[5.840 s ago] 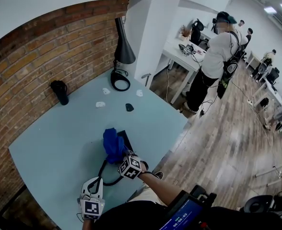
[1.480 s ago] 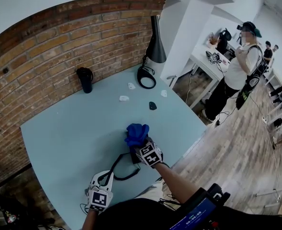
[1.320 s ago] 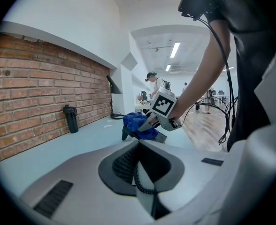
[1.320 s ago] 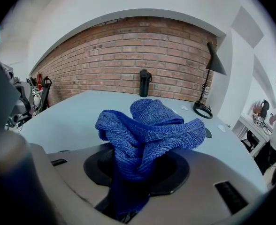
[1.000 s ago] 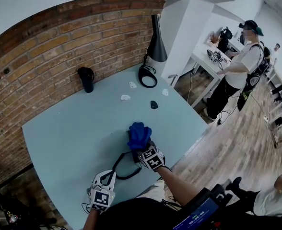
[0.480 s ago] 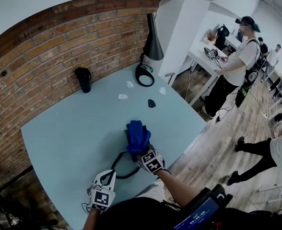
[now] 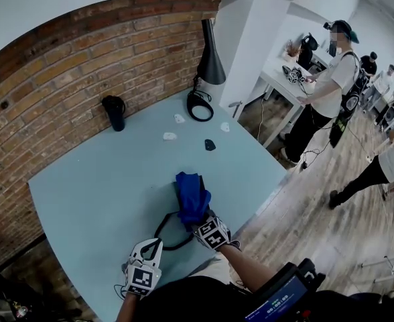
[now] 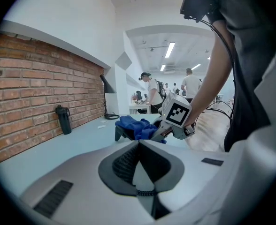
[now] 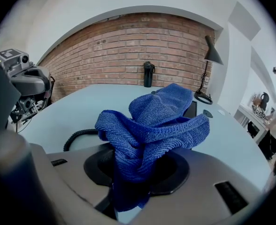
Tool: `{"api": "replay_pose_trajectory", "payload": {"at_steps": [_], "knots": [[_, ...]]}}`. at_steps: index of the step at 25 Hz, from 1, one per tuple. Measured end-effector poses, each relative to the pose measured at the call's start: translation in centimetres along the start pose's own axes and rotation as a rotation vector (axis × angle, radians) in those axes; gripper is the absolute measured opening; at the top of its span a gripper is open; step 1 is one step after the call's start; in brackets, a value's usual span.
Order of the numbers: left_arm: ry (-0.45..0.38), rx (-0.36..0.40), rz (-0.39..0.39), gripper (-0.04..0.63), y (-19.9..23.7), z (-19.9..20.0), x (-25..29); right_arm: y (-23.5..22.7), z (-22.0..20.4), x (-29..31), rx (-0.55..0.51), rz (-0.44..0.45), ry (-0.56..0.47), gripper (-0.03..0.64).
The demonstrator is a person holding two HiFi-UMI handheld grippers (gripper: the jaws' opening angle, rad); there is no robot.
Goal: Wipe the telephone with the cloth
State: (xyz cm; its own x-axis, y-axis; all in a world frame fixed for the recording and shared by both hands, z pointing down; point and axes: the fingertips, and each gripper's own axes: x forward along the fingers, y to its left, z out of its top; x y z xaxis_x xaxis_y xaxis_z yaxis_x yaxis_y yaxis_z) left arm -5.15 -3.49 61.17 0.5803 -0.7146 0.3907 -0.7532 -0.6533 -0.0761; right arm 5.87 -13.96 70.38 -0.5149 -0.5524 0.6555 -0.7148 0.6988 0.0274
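Since half a second ago, the blue cloth (image 7: 192,196) has been drawn back a little toward the person, and now sits lower over the near part of the black telephone (image 7: 175,188). The cloth is bunched in folds. One end is pinched between the jaws of the right gripper (image 7: 202,220), and the rest fans out ahead of that gripper and drapes over the telephone, touching it.

The right gripper view shows the jaws clamped on a thick wad of the terry fabric. A corner of the telephone shows just past the cloth on that gripper's right.

The cloth looks soft, light and floppy, so it will likely follow the gripper only where it is pressed down. The present hold on a gathered wad seems a sound one, since it leaves a broad pad free to rub. The telephone looks rigid, smooth plastic and fairly light, so it may skid on the counter (image 7: 96,180) under a firm stroke. Steadying its bare far-left edge would be the sensible hold.

A black cord (image 7: 162,228) loops from the telephone to the right gripper's left. It could drag or snag.

The left gripper (image 7: 151,245) hovers at the counter's near edge, well to the left of the right one. Its jaws are together and it holds nothing.

Far ahead of both grippers stand a dark flask (image 7: 114,113) and a black lamp (image 7: 209,62) by the brick wall.
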Motion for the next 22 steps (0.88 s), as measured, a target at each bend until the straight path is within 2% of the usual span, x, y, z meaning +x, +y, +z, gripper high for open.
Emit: {"api": "replay_pose_trajectory", "payload": {"at_steps": [14,19,22], "knots": [[0.002,0.019,-0.029,0.026,-1.0,0.0,0.4,1.5,-3.1,-0.8,0.001,0.019,0.042,0.17],[0.004,0.018,-0.031,0.026,-1.3,0.2,0.4,1.8,-3.7,-1.1,-0.017,0.044,0.056,0.171],[0.005,0.024,-0.029,0.026,-1.4,0.3,0.2,2.0,-4.0,-1.5,0.018,0.097,0.087,0.172]]}}
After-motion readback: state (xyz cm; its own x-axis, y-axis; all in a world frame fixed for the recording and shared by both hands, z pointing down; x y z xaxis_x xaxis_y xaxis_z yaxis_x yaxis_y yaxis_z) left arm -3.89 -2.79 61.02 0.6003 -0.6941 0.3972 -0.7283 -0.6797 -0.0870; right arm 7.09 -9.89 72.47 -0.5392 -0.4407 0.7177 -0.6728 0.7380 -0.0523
